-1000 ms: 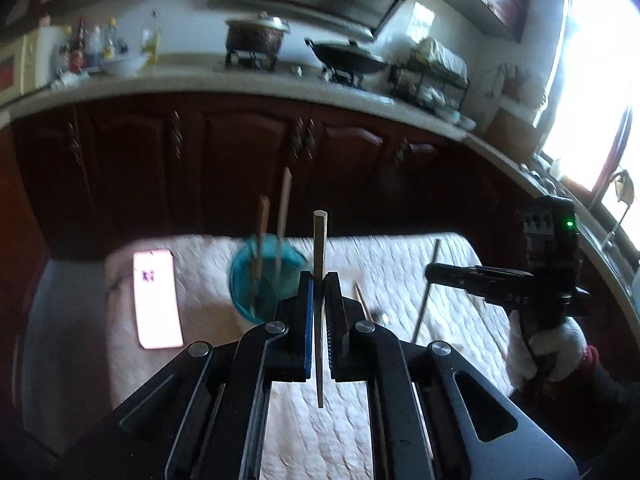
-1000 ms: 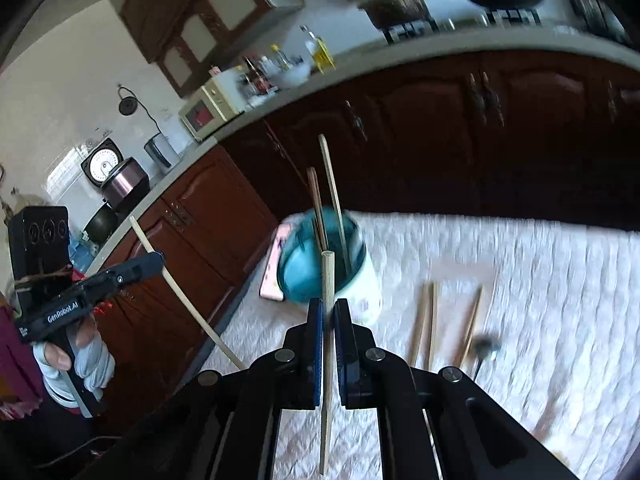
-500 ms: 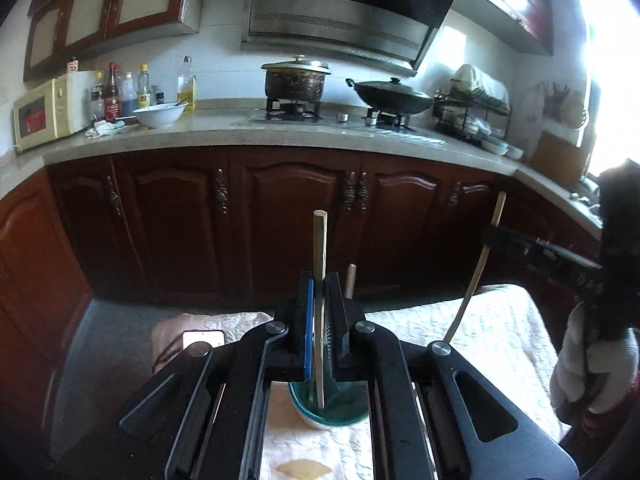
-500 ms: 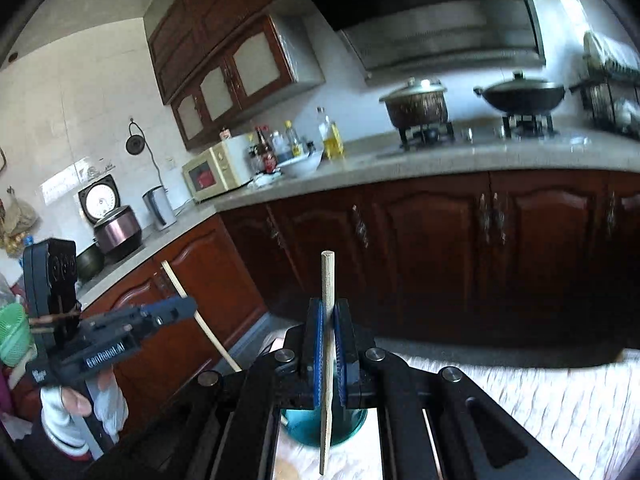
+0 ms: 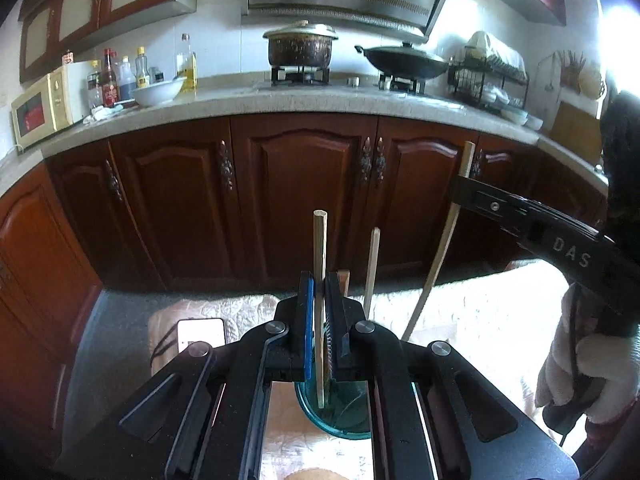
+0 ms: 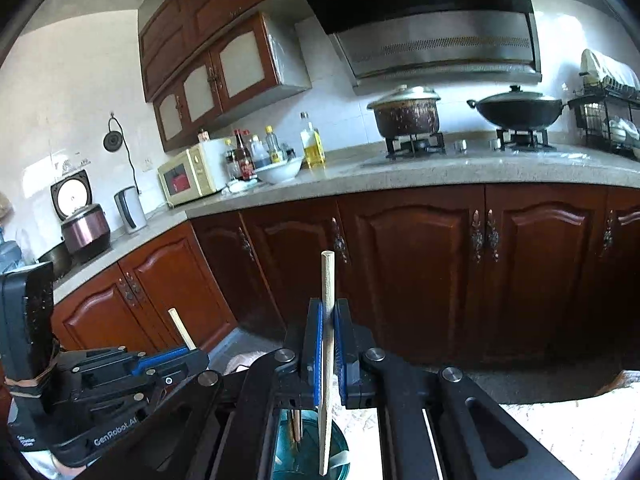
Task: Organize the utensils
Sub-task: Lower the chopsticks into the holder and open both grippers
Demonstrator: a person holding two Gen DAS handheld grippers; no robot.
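Left gripper (image 5: 316, 312): jaws are clamped narrow on a chopstick (image 5: 319, 280), held upright, top end well above the jaw tips, lower end hanging over the mouth of the teal cup (image 5: 340, 424). The cup is seen directly below the jaws, mostly covered by the gripper body; only part of the rim and wall is visible. Whether the tip is past the rim cannot be told.

Two more sticks (image 5: 371, 268) are seen standing just right of the jaws, bases hidden behind the gripper, so seating in the cup is not confirmed in that view.

Right gripper (image 6: 327, 344): jaws are closed narrow on a second chopstick (image 6: 328, 352), near vertical, lower tip over the cup (image 6: 312, 460) opening. Sticks already inside the cup are glimpsed left of the tip, partly blocked by the linkage.

Clearance: open air is seen ahead of both jaws up to the cabinet doors (image 6: 420, 272). The grippers sit close together; the right one's chopstick (image 5: 436, 256) slants just right of the left jaws.

The quilted cloth (image 5: 480, 312) is seen under the cup; its near edge is cut off. A phone (image 5: 200, 334) lies left of the left jaws, half hidden.
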